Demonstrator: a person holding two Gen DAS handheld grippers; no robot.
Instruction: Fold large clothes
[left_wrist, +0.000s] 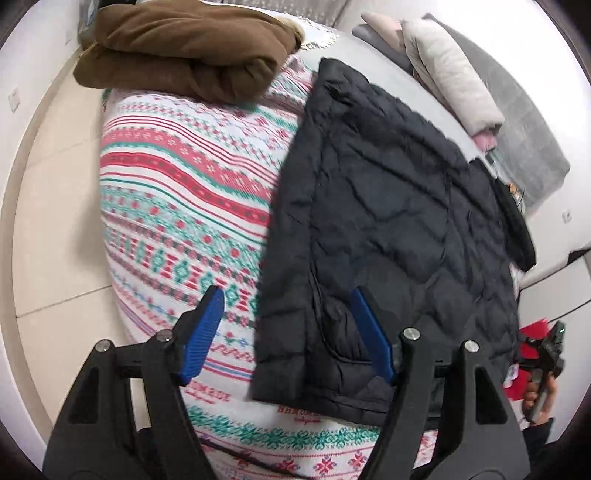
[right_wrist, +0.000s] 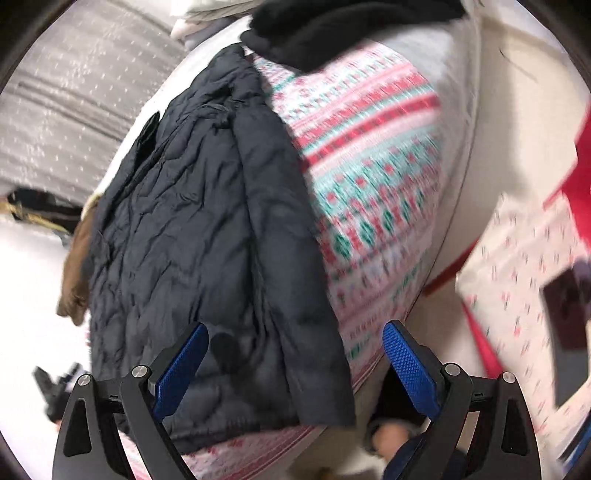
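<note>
While the dark navy quilted puffer jacket (left_wrist: 388, 221) lies spread flat on the red, green and white patterned blanket (left_wrist: 177, 192) covering the bed, both grippers hang over its near hem with nothing in them. The left gripper (left_wrist: 288, 332) has its blue-padded jaws spread wide, straddling the jacket's left edge without pinching it, and the right gripper (right_wrist: 295, 358) is just as released above the opposite hem corner. My guess is they're lining up on the two bottom corners so the hem can be lifted evenly for a fold. A folded brown fleece garment (left_wrist: 184, 51) sits up at the far end of the bed, probably stacked out of the way, well apart from the jacket.
</note>
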